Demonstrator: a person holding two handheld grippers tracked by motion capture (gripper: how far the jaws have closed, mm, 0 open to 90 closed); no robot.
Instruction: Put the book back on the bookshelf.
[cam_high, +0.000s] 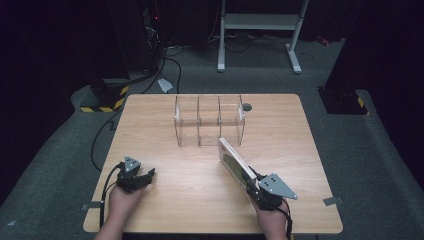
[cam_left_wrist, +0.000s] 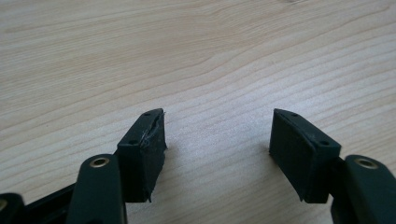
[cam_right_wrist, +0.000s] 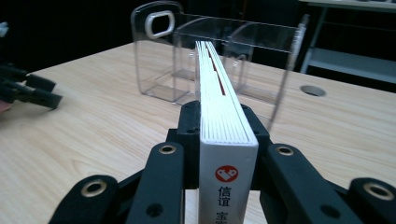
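Clamping a white book (cam_right_wrist: 223, 116) in the right gripper (cam_right_wrist: 224, 140), spine lettering running off the frame's bottom edge. Spreading the left gripper (cam_left_wrist: 217, 135) jaws over bare table (cam_left_wrist: 196, 56), pinching nothing.

The book (cam_right_wrist: 227, 140) bears on its white spine a red round logo above the black characters 信谊.

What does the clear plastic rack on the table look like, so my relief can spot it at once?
On the light wooden table, look toward the far edge at its middle: the clear plastic rack stands there, split by upright walls into three open slots side by side. It is see-through, unlike the white book clamped in the right gripper in front of it.
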